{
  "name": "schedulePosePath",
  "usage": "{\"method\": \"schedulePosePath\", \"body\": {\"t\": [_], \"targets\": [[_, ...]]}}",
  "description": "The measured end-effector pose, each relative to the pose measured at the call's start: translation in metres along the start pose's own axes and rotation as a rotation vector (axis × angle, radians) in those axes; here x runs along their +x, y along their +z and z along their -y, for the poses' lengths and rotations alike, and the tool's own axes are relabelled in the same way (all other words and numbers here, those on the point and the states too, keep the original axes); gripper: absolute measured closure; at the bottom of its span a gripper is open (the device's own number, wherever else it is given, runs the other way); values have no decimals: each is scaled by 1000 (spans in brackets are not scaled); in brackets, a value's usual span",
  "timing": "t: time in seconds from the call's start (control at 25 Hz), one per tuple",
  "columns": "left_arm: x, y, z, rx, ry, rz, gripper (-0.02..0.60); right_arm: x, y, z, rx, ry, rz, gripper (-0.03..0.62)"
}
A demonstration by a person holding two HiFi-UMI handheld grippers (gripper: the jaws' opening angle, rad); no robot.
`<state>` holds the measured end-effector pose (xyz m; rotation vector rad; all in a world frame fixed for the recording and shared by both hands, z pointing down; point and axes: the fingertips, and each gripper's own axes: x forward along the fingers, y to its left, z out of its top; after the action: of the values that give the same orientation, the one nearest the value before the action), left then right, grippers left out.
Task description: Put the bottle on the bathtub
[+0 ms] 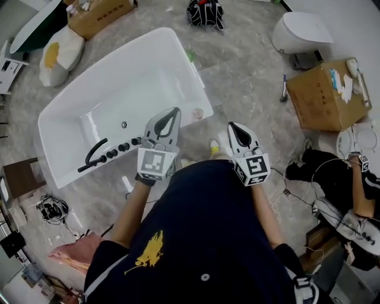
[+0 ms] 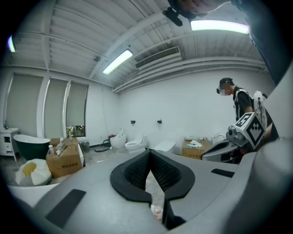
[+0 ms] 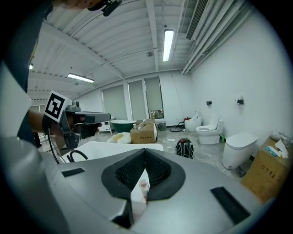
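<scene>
The bottle is small, with a pale pink cap, and stands on the floor just off the white bathtub's near right corner. It shows low in the gap between the jaws in the left gripper view and the right gripper view, some way beyond them. My left gripper hovers over the tub's near rim, jaws closed and empty. My right gripper is held over the floor to the right of the bottle, also shut on nothing.
A black faucet with knobs sits on the tub's near rim. A cardboard box, a white toilet and a seated person are at the right. A black bag lies beyond the tub, with cables at the left.
</scene>
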<state>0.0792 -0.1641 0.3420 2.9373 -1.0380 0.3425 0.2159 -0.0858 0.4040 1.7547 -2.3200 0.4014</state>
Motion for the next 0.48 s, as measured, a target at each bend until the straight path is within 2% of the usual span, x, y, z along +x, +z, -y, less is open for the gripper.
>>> {"method": "schedulePosePath", "body": {"t": [0.24, 0.48], "targets": [[3, 0, 12, -10, -10, 9, 563, -12, -4, 5, -2, -7, -24, 592], [-6, 1, 0, 0, 16, 2, 563, -12, -3, 1, 6, -11, -24, 592]]}}
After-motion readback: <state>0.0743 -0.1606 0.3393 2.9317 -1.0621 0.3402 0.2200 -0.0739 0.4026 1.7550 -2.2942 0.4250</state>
